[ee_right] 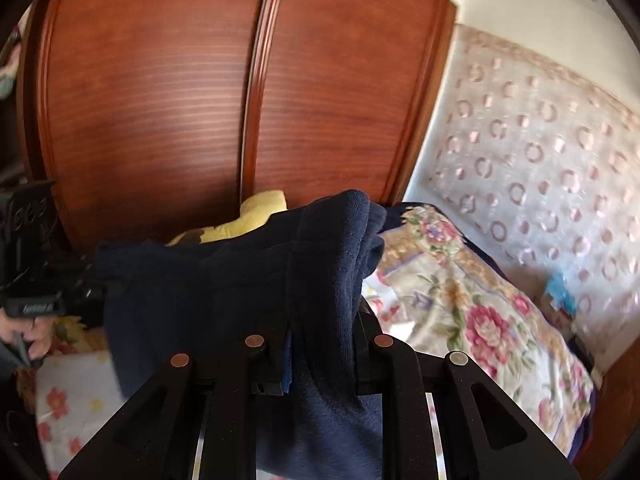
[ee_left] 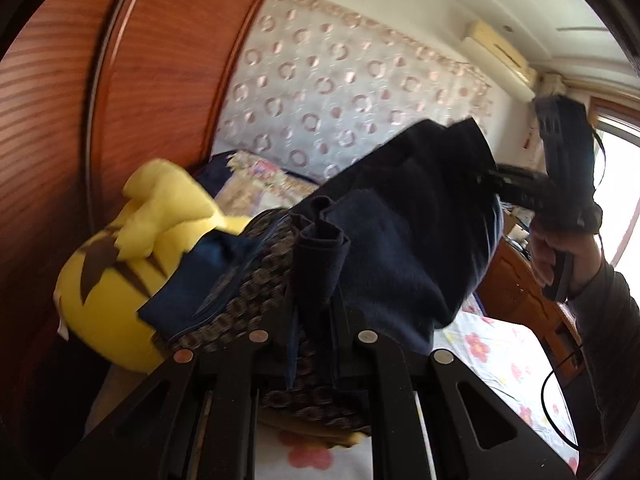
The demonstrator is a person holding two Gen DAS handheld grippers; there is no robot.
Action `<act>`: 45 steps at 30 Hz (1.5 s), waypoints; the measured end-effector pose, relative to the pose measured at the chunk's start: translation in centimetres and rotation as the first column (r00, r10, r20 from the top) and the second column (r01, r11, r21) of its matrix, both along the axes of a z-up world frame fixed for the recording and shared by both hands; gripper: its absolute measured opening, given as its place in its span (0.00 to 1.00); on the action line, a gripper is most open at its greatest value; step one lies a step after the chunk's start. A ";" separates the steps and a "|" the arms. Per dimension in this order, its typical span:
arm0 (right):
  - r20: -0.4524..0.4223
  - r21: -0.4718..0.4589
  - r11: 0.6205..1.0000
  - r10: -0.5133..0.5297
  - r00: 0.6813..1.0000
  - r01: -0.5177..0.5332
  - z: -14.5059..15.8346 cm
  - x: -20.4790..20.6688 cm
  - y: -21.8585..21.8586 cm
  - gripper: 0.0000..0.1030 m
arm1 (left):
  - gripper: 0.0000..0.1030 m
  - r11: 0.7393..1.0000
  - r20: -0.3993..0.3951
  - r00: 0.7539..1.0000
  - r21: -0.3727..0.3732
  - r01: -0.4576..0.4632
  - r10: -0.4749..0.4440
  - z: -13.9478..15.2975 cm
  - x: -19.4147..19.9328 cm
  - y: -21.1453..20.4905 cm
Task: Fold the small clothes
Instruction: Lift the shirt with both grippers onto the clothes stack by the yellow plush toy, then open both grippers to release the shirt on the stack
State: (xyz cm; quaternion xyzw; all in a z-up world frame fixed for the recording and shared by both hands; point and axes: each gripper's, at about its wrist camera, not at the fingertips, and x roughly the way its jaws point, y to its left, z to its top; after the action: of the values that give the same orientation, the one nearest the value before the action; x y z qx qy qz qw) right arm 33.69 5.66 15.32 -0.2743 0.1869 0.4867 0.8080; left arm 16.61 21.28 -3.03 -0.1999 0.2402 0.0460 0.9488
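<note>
Your left claw [ee_left: 316, 308] and right claw [ee_right: 320, 336] are each clenched on the navy garment [ee_left: 400, 216], which hangs in the air above the bed [ee_left: 500, 344]. In the left view its long axis runs from the left claw toward two o'clock, so both hands are equally engaged.

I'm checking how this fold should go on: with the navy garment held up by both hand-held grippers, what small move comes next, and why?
Probably lower the navy garment flat onto the floral sheet. The left hand-held gripper and the right hand-held gripper each pinch a bunched edge, the cloth hangs slack between them in the air, and a yellow plush toy crowds one side.
</note>
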 end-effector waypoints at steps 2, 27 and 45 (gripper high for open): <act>0.002 -0.038 0.999 0.014 1.000 -0.014 -0.3 2.1 3.0 0.19 | 0.13 1.000 -0.010 1.000 -0.016 -0.016 0.016 -1.0 0.0 0.6; -0.179 -0.023 0.991 -0.136 0.974 0.134 -8.8 9.3 6.9 0.39 | 0.46 0.995 -0.067 0.997 0.089 -0.034 0.040 -1.5 -1.3 2.1; -0.204 0.176 0.936 -0.268 0.942 0.305 -6.8 -1.8 -5.3 0.44 | 0.83 0.962 -0.026 0.999 0.268 0.044 -0.039 3.4 -4.5 -4.9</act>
State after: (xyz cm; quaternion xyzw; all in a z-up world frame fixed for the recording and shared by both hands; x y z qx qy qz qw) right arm 31.94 0.39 8.52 -0.1152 0.2448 0.4023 0.8747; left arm 12.08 16.33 0.32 -0.0640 0.2455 0.0602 0.9654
